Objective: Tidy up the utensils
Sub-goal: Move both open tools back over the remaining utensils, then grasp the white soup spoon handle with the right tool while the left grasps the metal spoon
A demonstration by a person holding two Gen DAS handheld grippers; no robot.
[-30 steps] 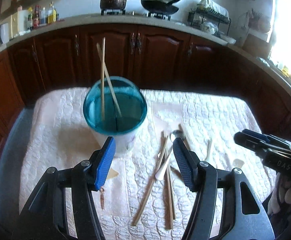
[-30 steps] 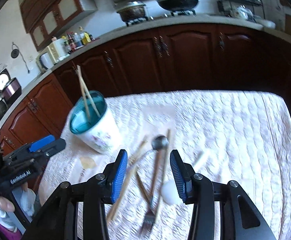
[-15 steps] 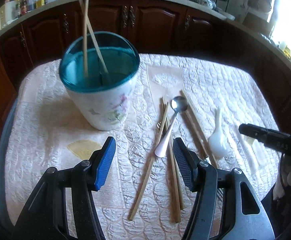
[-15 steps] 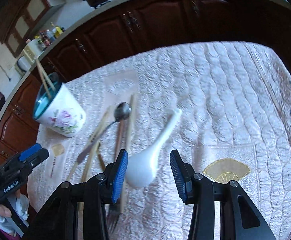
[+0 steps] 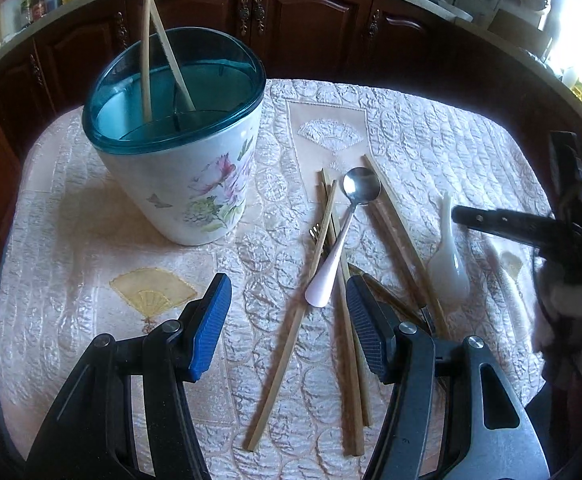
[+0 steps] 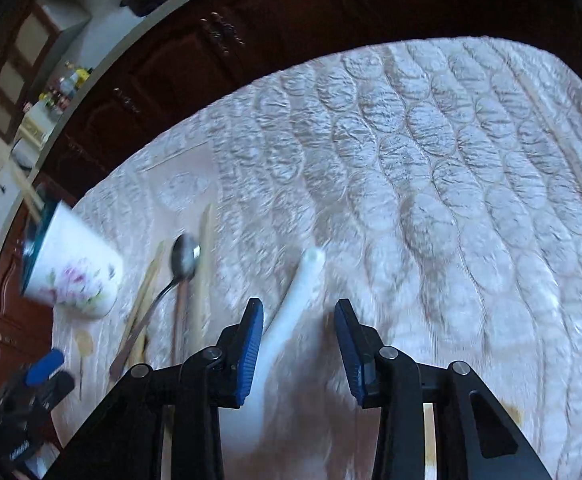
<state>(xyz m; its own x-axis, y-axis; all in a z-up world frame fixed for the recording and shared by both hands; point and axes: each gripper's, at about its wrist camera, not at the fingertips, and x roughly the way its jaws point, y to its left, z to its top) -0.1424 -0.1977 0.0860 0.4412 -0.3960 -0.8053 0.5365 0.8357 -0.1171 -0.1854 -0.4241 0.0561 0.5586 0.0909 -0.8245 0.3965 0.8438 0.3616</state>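
Two grippers hang over a quilted pale tablecloth (image 5: 431, 128). Nearest the left camera, the left gripper (image 5: 289, 326) stands with its blue pads well apart and nothing between them but cloth and the near ends of the loose chopsticks (image 5: 347, 320), which it hovers above without touching. Just past its fingertips lies a metal spoon (image 5: 345, 236) with a pale pink handle, crossing the chopsticks; the tines of a fork (image 5: 315, 233) peep out beneath them. To the right of that pile a white ceramic soup spoon (image 5: 447, 256) lies on the cloth, bowl toward the camera, handle pointing away. The right gripper (image 6: 299, 344) is lowered over it, jaws closing: in its own blurred view the white handle runs up between the pads, close beside the left pad, and I cannot tell whether either pad touches it yet. Further back on the left stands a floral utensil holder (image 5: 195, 184) with a teal rim, two chopsticks (image 5: 147, 40) leaning upright inside it. Beyond the table run dark wooden cabinets (image 5: 311, 16) under a countertop
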